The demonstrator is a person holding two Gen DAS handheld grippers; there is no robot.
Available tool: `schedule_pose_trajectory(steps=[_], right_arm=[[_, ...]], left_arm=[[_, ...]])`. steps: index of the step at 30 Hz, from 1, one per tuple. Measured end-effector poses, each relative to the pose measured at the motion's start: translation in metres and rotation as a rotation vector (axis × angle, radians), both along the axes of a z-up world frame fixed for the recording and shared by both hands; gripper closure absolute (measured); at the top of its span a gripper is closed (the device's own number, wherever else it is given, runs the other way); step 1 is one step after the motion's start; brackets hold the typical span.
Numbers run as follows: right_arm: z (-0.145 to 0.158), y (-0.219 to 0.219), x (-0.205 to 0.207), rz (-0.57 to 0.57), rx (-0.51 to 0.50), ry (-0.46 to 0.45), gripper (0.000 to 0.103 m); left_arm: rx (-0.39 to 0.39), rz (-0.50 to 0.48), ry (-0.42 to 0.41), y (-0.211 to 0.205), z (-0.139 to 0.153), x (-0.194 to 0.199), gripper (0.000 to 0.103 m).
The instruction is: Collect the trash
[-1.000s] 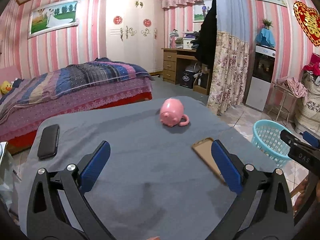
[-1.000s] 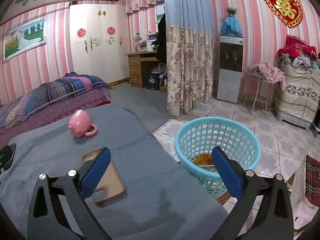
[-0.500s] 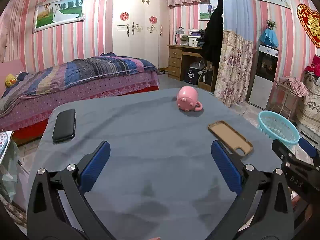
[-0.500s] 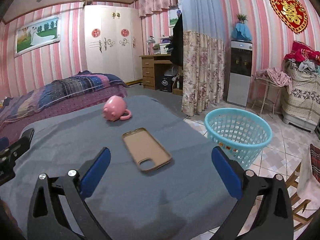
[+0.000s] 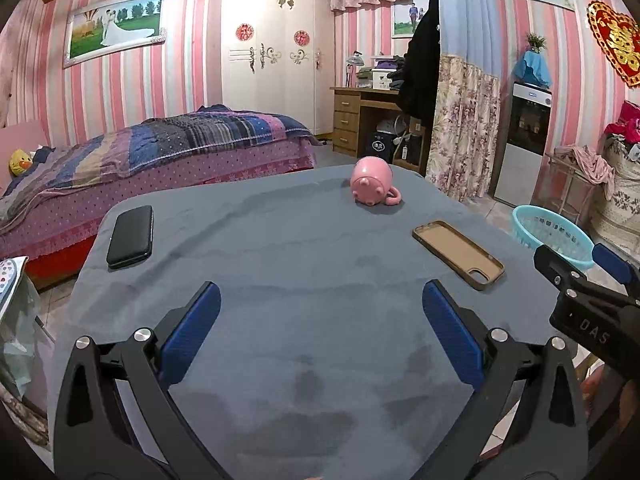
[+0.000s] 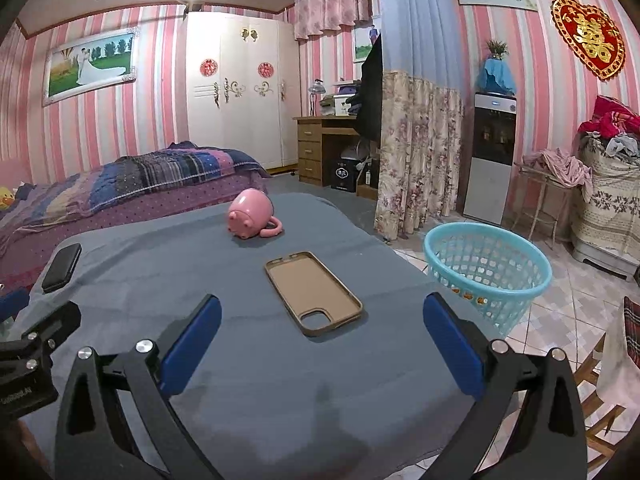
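A light blue plastic basket (image 6: 486, 270) stands on the tiled floor right of the table; it also shows in the left wrist view (image 5: 554, 234). Something orange shows through its holes. My left gripper (image 5: 320, 334) is open and empty above the near part of the grey cloth-covered table (image 5: 280, 280). My right gripper (image 6: 320, 336) is open and empty above the table's near right part. The right gripper's body shows at the right edge of the left wrist view (image 5: 588, 304).
On the table lie a tan phone case (image 6: 314, 292), also in the left wrist view (image 5: 458, 254), a tipped pink pig mug (image 6: 252, 220) and a black phone (image 5: 130, 236). A bed (image 5: 140, 156) stands beyond. A wooden chair (image 6: 600, 396) stands at the right.
Both grippers have pulled back and risen from the table and basket. The right view swung left from the basket to the table. More of the table shows. Both stay open.
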State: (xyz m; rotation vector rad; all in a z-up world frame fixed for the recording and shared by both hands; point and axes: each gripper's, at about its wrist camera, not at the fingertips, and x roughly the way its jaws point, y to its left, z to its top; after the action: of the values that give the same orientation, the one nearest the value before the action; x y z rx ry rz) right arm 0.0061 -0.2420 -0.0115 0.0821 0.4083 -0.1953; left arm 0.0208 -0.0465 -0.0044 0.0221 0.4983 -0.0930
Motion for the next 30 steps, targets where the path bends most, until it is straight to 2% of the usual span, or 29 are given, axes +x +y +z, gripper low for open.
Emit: schedule_pose_trajectory(steps=[12,30], right_arm=[[0.0015,0.0022,0.0,0.01,-0.038,-0.012,0.004],[0.0017,0.0012,0.0009,0.026,-0.038,-0.013,0.004]], left_arm=[[0.025,-0.01,-0.021,-0.0066,0.0036,-0.0076,0.005],[0.032,-0.002,-0.025,-0.0033,0.0084,-0.0094,0.005]])
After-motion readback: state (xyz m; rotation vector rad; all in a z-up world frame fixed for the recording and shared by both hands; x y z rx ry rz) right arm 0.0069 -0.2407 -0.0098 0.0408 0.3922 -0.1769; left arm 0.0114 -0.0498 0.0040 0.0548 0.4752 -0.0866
